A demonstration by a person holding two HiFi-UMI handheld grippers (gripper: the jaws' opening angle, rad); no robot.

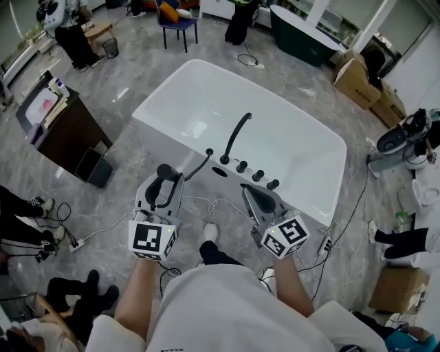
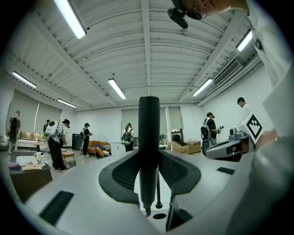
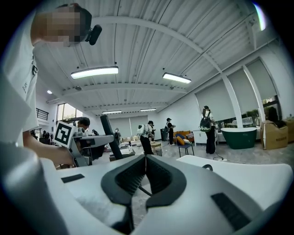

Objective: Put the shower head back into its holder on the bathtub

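Note:
A white bathtub (image 1: 199,89) stands in front of me, with a black curved faucet (image 1: 234,137) and several black knobs (image 1: 258,176) on its near rim. A dark oval opening (image 1: 219,171) lies on that rim left of the knobs. My left gripper (image 1: 167,180) is shut on the black shower head handle (image 1: 165,175), short of the tub's near left edge. In the left gripper view the handle (image 2: 148,151) stands upright between the jaws. A thin dark hose (image 1: 197,166) runs from it to a fitting on the rim. My right gripper (image 1: 251,194) is shut and holds nothing; its pads (image 3: 138,172) meet.
A brown cabinet (image 1: 65,130) stands left of the tub. Cables and a power strip (image 1: 75,243) lie on the grey floor near my feet. People stand at the back and the left. A dark green tub (image 1: 302,27), a blue chair (image 1: 179,20) and cardboard boxes (image 1: 357,75) are farther off.

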